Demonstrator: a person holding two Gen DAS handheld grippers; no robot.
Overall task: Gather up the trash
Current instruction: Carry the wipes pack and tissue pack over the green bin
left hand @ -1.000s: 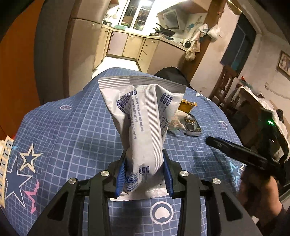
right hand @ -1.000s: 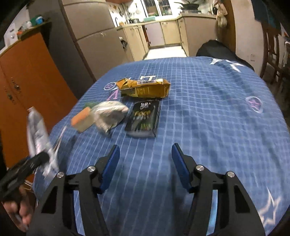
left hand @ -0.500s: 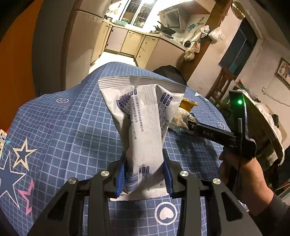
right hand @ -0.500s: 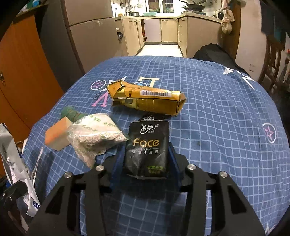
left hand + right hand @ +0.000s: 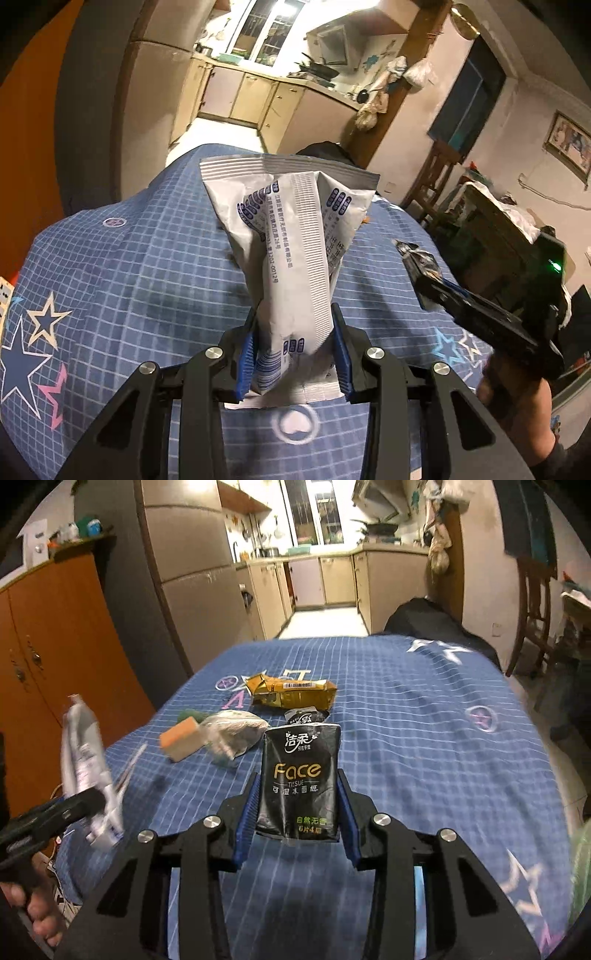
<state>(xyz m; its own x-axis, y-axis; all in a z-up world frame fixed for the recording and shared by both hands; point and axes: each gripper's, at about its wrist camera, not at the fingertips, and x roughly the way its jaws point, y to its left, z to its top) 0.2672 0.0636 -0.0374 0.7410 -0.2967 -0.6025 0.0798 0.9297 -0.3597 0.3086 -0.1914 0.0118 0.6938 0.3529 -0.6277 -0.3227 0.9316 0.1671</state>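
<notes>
My left gripper (image 5: 293, 343) is shut on a white wrapper with blue print (image 5: 291, 236), which stands upright between its blue pads above the blue checked tablecloth (image 5: 129, 266). In the right wrist view my right gripper (image 5: 297, 812) has a black "Face" tissue pack (image 5: 301, 771) between its pads. Its jaws are still closing and press on the pack's sides, and the pack hangs clear of the cloth. The left wrist view shows that pack (image 5: 419, 258) at the right, in the right gripper held by a hand. The white wrapper (image 5: 83, 746) shows blurred at the left of the right wrist view.
On the tablecloth (image 5: 424, 709) lie a gold wrapper (image 5: 291, 694), a crumpled clear bag (image 5: 234, 731) and an orange sponge (image 5: 183, 738). A black bag (image 5: 432, 620) sits at the table's far edge. An orange cabinet (image 5: 48, 638) stands left, a wooden chair (image 5: 532, 602) right.
My right gripper moved forward to the black tissue pack, closed on it and lifted it off the cloth. The left gripper kept its hold on the white wrapper.
</notes>
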